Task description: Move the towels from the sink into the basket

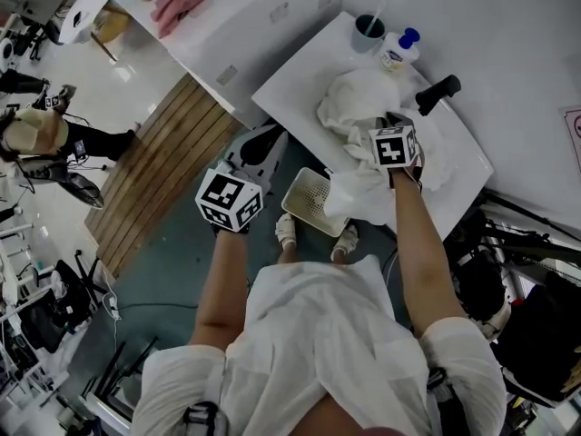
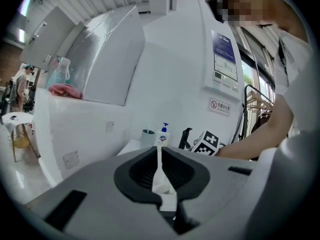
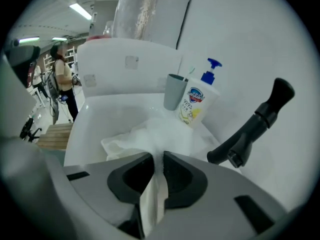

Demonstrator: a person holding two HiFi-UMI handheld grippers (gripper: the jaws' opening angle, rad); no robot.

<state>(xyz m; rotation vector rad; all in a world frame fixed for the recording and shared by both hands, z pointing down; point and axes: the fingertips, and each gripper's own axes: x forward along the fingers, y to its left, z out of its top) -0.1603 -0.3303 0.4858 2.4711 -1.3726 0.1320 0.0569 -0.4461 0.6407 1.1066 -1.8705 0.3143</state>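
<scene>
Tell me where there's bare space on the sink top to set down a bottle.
Bare: a strip of sink top left of the towels, from the near corner up to the cup. The basket looks empty. Crowded: the back, by the soap bottle and faucet, and the middle, where the right gripper grips a towel.

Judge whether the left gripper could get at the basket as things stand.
Probably yes: the basket sits open on the floor near the left gripper, with nothing visible between them.
</scene>
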